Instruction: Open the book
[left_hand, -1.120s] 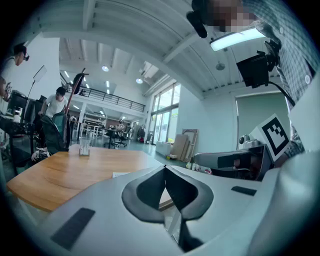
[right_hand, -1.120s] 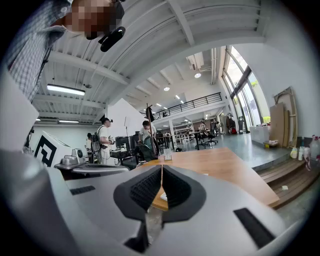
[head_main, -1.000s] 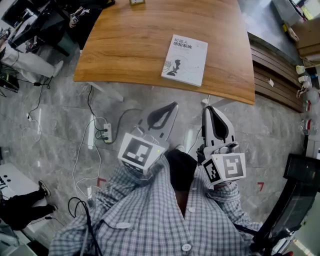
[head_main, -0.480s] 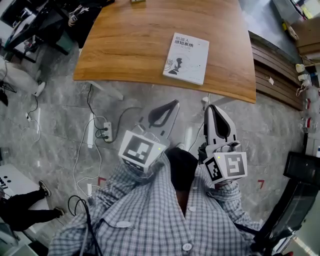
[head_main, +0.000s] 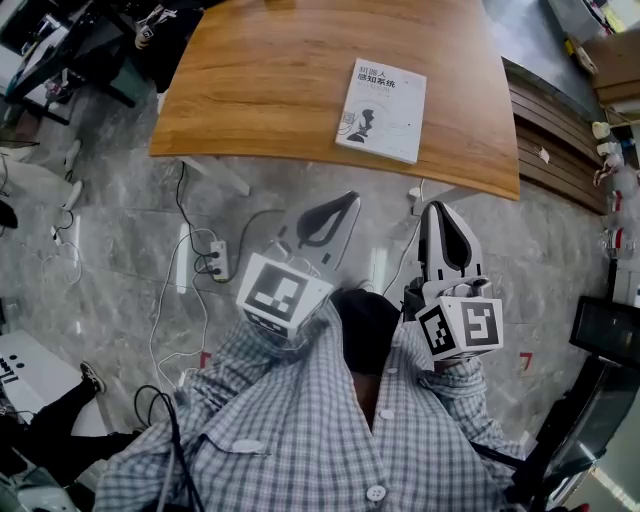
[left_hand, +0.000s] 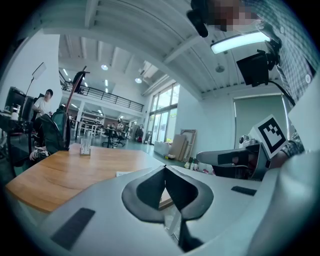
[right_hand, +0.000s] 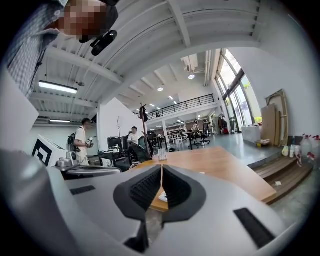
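A closed white book (head_main: 383, 110) lies flat near the front right of the wooden table (head_main: 260, 90). Both grippers hang over the floor short of the table's front edge, well apart from the book. My left gripper (head_main: 350, 197) points up and to the right toward the book, with its jaws closed tip to tip and nothing between them. My right gripper (head_main: 440, 207) points straight at the table edge, also shut and empty. In the left gripper view the book (left_hand: 129, 173) shows as a thin white strip beyond the closed jaws (left_hand: 165, 167). The right gripper view shows jaws (right_hand: 161, 166) meeting in a line before the table (right_hand: 220, 170).
Cables and a power strip (head_main: 215, 262) lie on the grey floor under the table's front edge. Wooden steps (head_main: 560, 150) run along the right. A glass (left_hand: 85, 146) stands at the table's far end. People and office chairs stand at desks beyond (right_hand: 134, 136).
Both grippers stay shut and have hardly moved. The head view has drifted, so the book sits slightly further right. A person's legs at the upper left have left the view.
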